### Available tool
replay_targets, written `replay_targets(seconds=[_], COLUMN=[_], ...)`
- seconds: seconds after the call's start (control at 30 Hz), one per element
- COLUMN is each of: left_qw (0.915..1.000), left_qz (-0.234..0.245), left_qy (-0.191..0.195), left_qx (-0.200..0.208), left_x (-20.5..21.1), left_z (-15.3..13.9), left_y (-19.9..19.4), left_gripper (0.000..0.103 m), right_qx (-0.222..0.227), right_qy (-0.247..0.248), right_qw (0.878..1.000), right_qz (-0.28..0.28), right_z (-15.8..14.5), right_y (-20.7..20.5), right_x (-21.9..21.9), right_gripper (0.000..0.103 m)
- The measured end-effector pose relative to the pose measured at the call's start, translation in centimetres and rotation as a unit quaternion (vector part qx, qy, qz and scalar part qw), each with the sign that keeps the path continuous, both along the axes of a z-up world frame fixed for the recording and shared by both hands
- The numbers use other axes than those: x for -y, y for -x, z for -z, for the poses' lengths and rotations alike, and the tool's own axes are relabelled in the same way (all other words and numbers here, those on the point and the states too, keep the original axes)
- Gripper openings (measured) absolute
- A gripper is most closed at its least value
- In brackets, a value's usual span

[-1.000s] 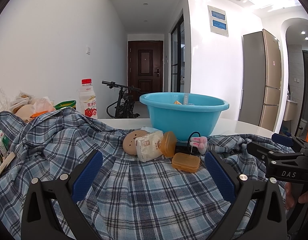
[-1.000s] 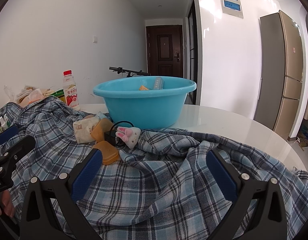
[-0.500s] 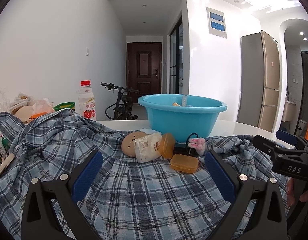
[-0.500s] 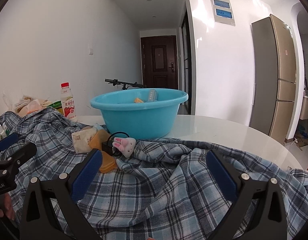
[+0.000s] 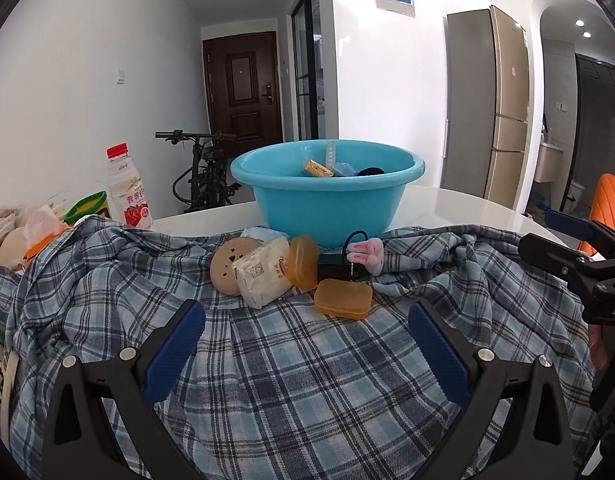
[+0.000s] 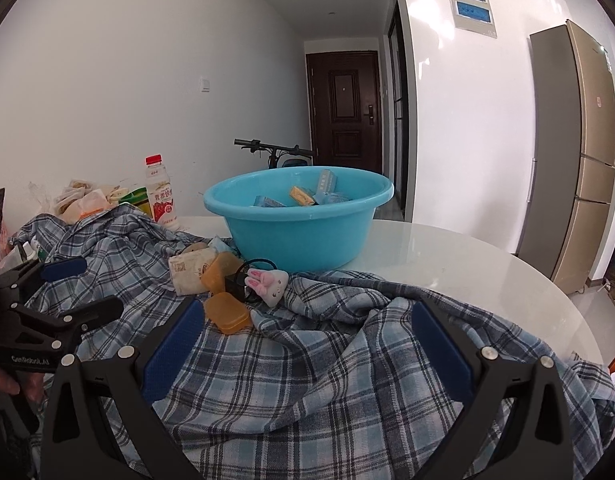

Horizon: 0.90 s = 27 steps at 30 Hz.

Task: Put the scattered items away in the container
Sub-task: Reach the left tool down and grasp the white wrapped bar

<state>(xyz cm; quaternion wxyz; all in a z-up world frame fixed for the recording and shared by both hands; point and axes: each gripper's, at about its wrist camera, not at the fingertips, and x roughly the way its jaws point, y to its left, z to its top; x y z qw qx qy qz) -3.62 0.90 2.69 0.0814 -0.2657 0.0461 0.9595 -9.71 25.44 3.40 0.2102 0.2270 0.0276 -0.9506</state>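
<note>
A blue plastic basin (image 5: 327,200) (image 6: 299,228) stands on the white table with several small boxes inside. In front of it, on a blue plaid shirt (image 5: 291,380) (image 6: 307,360), lie a round beige disc (image 5: 227,266), a white packet (image 5: 263,276) (image 6: 189,272), two orange plastic cases (image 5: 343,298) (image 6: 227,312), a black charger with a cable (image 6: 237,284) and a pink-eared bunny toy (image 5: 367,254) (image 6: 269,282). My left gripper (image 5: 307,340) hangs open above the shirt, short of the pile. My right gripper (image 6: 307,340) is open too, right of the pile, holding nothing.
A strawberry milk bottle (image 5: 127,192) (image 6: 161,196), a green-rimmed tub (image 5: 87,206) and plastic bags of food (image 5: 19,232) sit at the left back. The bare white table (image 6: 467,264) curves away to the right. A bicycle (image 5: 199,176) stands behind; a fridge (image 5: 495,104) on the right.
Both grippers have risen and tilted, so the basin's contents now show. The shirt and the pile have not moved. Both stay open.
</note>
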Motion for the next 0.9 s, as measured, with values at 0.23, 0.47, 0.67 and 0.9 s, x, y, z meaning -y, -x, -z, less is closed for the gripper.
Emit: replay_targets(seconds=[0.23, 0.47, 0.67, 0.9], left_qw=[0.9993, 0.9935, 0.9921, 0.9917], left_qz=[0.014, 0.047, 0.041, 0.068], left_qy=[-0.011, -0.005, -0.004, 0.006], left_qx=[0.033, 0.103, 0.119, 0.108], left_x=[1.8, 2.7, 3.9, 3.8], left_z=[-0.6, 1.1, 2.1, 3.3], left_y=[3.9, 7.1, 9.8, 12.3], left_gripper=[0.103, 0.103, 0.103, 0.103], right_qx=[0.035, 0.060, 0.082, 0.093], right_qy=[-0.027, -0.030, -0.034, -0.048], right_qw=[0.999, 0.997, 0.995, 0.993], right_qz=[-0.013, -0.032, -0.044, -0.055], right_z=[-1.4, -2.3, -1.3, -0.1], right_y=[1.3, 3.2, 4.6, 5.1], right_x=[-0.6, 0.0, 1.3, 2.6], right_gripper=[0.103, 0.103, 0.103, 0.103])
